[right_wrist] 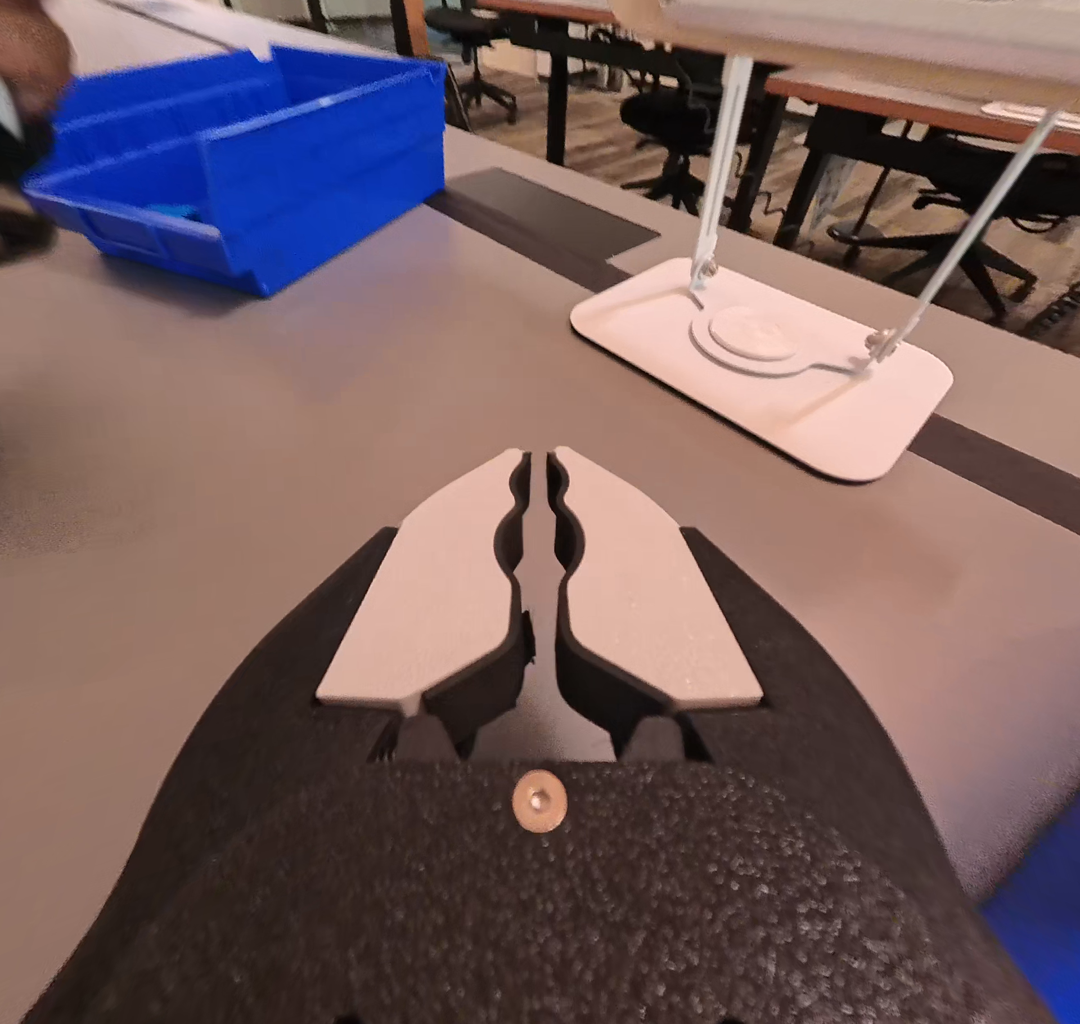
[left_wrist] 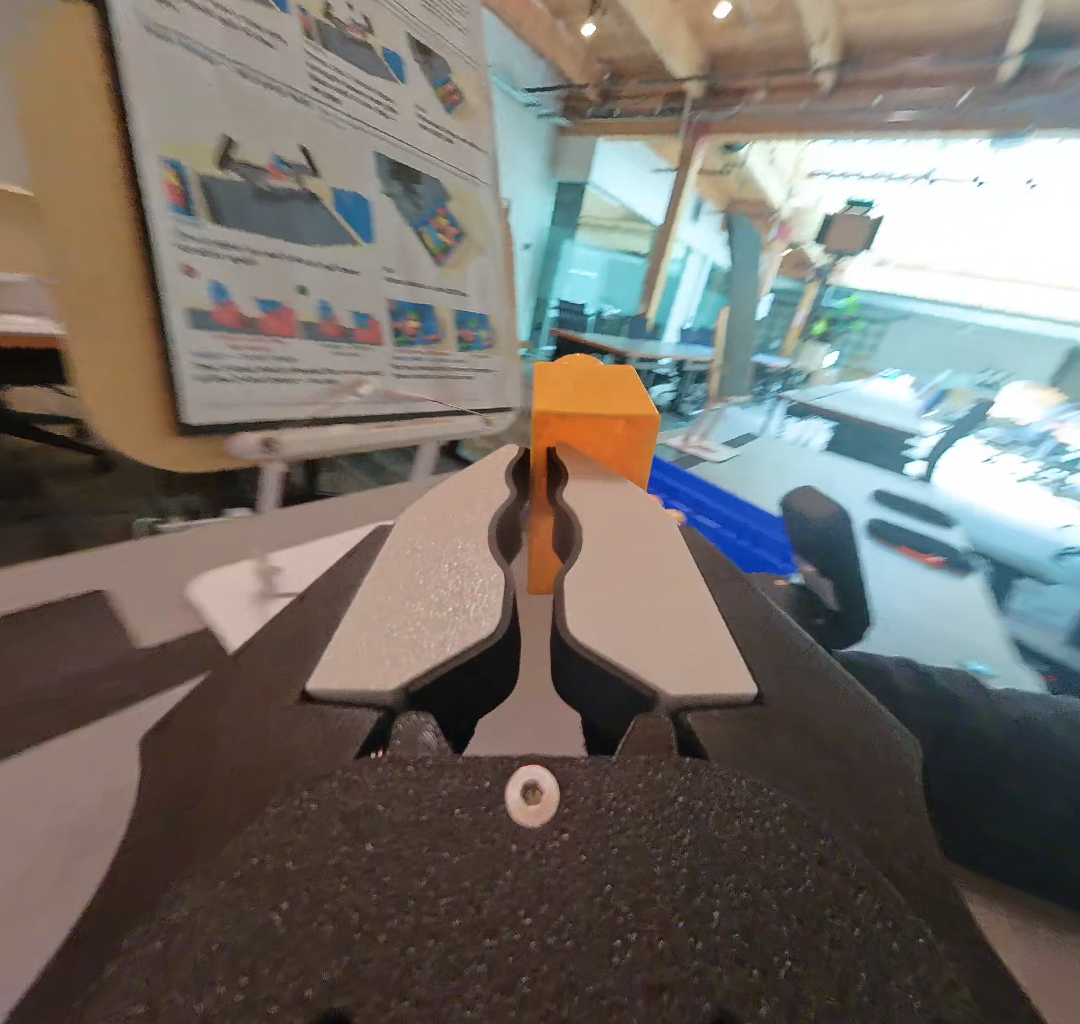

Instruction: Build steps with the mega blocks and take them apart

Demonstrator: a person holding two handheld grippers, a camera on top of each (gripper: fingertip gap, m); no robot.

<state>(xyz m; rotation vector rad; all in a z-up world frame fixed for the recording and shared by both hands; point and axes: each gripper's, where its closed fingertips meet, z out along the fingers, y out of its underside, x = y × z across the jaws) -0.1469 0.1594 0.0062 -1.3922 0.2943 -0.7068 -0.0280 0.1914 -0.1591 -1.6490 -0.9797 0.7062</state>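
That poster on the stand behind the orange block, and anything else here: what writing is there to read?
Instruction sheet on the white stand: printed lines beside photos, all too blurred to read.
Orange block in the left gripper: no writing.
Blue bin: none visible.
Right gripper: none.

Count, mega blocks: one in plain sight, an orange block [left_wrist: 590, 429], with a single stud showing on top. A scrap of blue inside the bin could be another; cannot tell.

Bins: one, blue bin [right_wrist: 251, 148], with a divider making two compartments visible.

Tongs: two sets, left tongs [left_wrist: 540, 461] and right tongs [right_wrist: 539, 458], two pale fingers apiece.

Stands: one white stand base [right_wrist: 760, 364] on the surface [right_wrist: 292, 411], two thin metal legs rising from it.

Instruction boards: one, a printed board [left_wrist: 315, 177].

Ceiling lamps lit: two.
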